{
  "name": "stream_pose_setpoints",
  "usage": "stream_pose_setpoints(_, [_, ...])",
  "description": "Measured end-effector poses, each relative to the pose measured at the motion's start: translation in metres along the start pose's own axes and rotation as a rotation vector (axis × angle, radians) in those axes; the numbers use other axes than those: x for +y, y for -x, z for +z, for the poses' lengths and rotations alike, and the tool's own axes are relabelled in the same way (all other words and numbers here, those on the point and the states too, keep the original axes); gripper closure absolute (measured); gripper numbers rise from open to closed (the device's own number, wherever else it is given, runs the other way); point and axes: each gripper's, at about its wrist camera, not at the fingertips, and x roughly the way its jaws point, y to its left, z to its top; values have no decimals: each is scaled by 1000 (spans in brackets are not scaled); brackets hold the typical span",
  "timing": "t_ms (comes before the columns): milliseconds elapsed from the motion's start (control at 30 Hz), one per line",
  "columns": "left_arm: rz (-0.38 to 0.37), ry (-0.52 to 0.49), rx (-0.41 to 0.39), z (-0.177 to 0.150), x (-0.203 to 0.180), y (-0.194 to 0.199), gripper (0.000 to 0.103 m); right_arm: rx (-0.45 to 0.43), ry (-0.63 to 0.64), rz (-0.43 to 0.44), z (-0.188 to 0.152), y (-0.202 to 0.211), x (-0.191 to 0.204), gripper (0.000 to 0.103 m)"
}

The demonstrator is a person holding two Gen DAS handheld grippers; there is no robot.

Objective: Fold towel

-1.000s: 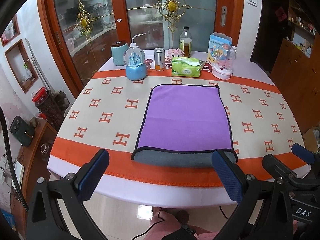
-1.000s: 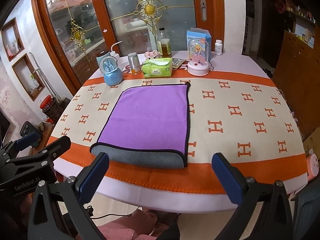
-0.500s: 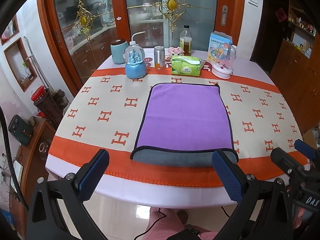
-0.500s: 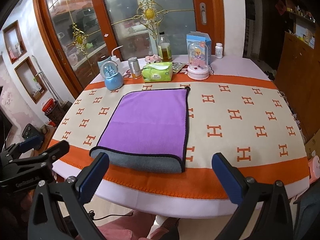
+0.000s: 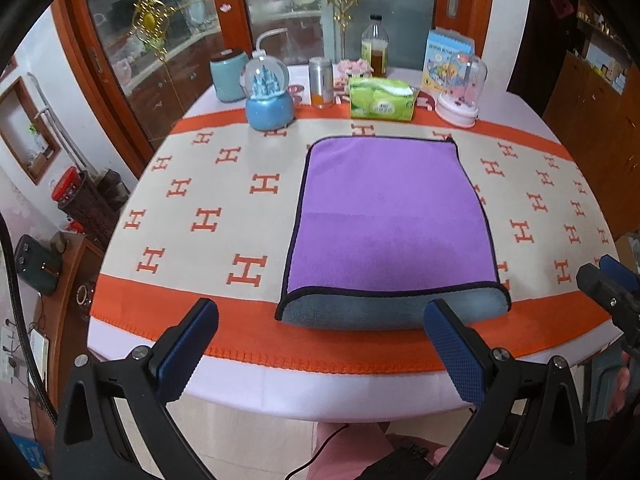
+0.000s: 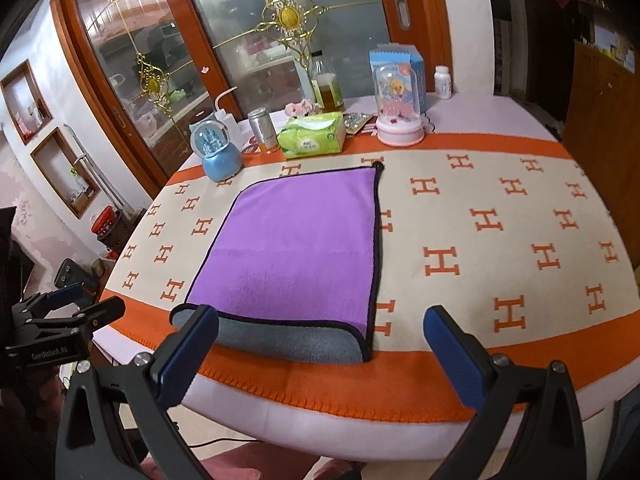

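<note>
A purple towel (image 5: 388,216) with a black hem lies folded in half on the table, its grey underside showing at the rounded fold (image 5: 392,312) nearest me. It also shows in the right wrist view (image 6: 296,248). My left gripper (image 5: 320,344) is open and empty, hovering off the table's near edge in front of the fold. My right gripper (image 6: 320,348) is open and empty, near the front edge, by the towel's near right corner. Each gripper shows at the edge of the other's view.
An orange and cream H-patterned cloth (image 5: 208,216) covers the table. Along the far edge stand a blue snow globe (image 5: 266,96), a can (image 5: 321,82), a green tissue pack (image 5: 380,100), a bottle (image 5: 374,52) and a pink dome ornament (image 5: 460,92). A glass door stands behind.
Both grippers have drifted slightly, the right one moving forward and rightward toward the table's edge. The towel has not moved. Both stay open.
</note>
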Motion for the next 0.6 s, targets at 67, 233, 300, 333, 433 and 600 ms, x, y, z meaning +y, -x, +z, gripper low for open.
stream_pose_setpoints(67, [-14, -3, 26, 3, 4, -14, 1, 13, 11, 10, -1, -10, -3, 1])
stream_pose_setpoints(233, [-25, -30, 62, 9, 9, -42, 1, 43, 23, 40, -4, -32, -12, 1])
stream_pose_setpoints(300, [-35, -39, 83, 10, 12, -52, 1, 56, 20, 49, -5, -39, -16, 1])
stream_pose_setpoints(333, [-42, -43, 92, 11, 14, -58, 1, 63, 18, 54, -6, -43, -18, 1])
stream_pose_setpoints(433, [-59, -55, 118, 13, 19, -75, 1, 87, 18, 73, -10, -56, -22, 1])
stream_pose_setpoints(600, [-83, -72, 165, 14, 25, -102, 1, 151, 19, 73, -17, -76, -22, 7])
